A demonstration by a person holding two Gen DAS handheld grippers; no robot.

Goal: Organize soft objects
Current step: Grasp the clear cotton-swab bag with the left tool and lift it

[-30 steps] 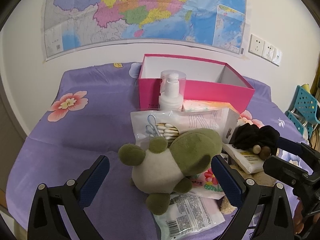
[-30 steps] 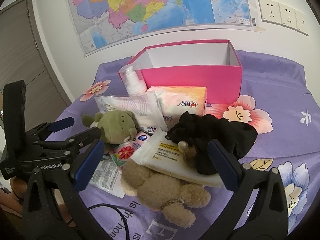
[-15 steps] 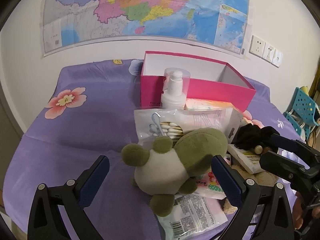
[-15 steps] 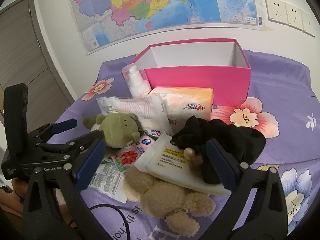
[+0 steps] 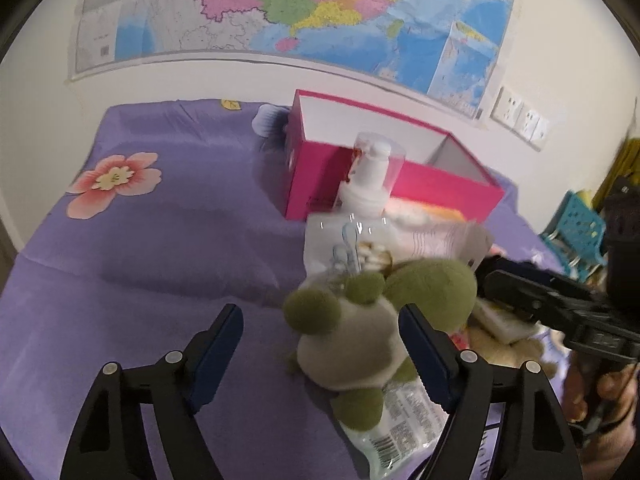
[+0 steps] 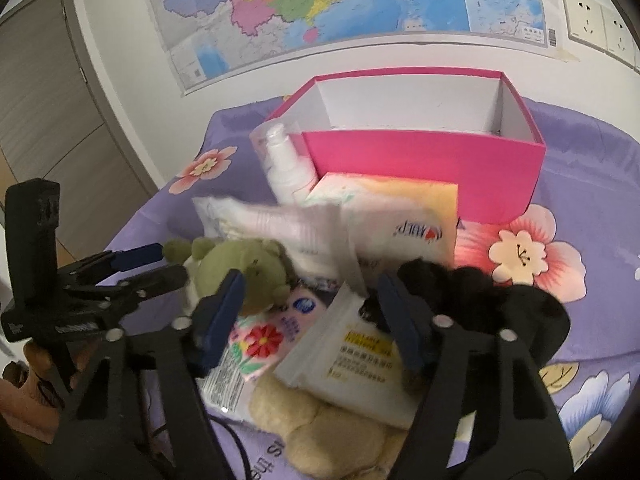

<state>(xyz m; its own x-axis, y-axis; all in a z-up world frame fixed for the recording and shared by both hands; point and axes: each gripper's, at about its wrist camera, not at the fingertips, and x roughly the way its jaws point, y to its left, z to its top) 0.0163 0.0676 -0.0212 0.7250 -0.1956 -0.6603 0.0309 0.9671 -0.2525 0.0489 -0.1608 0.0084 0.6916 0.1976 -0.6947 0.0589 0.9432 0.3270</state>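
A: Soft objects lie heaped on the purple flowered bedsheet (image 5: 132, 248), in front of the open pink cardboard box (image 6: 424, 168). Nearest the left gripper (image 5: 320, 348) is the olive-green and grey plush frog (image 5: 360, 320). Any writing you can read?

B: Little. The white tissue packet with a yellow band (image 6: 360, 356) carries printed lines too small to read. The pale soft tissue pack (image 6: 400, 216) has a red logo, blurred. The clear sachet (image 5: 400, 428) under the frog shows a barcode only

A: What is hidden?

B: The beige fluffy teddy bear (image 6: 320, 428) is half under the yellow-banded packet and cut off at the lower edge. The black fabric bundle (image 6: 500, 300) sits behind the right gripper (image 6: 310, 312). The clear bag of cotton swabs (image 5: 360, 248) is smeared by blur

A: The box?

B: What shows of its white inside is bare. A white pump bottle with a clear cap (image 6: 284, 164) stands just outside its corner

A: And the jaws?

B: Both pairs have just been closing but stand spread. The frog's body lies between the left fingers, with no firm pinch visible. The right fingers straddle the yellow-banded packet without pressing it
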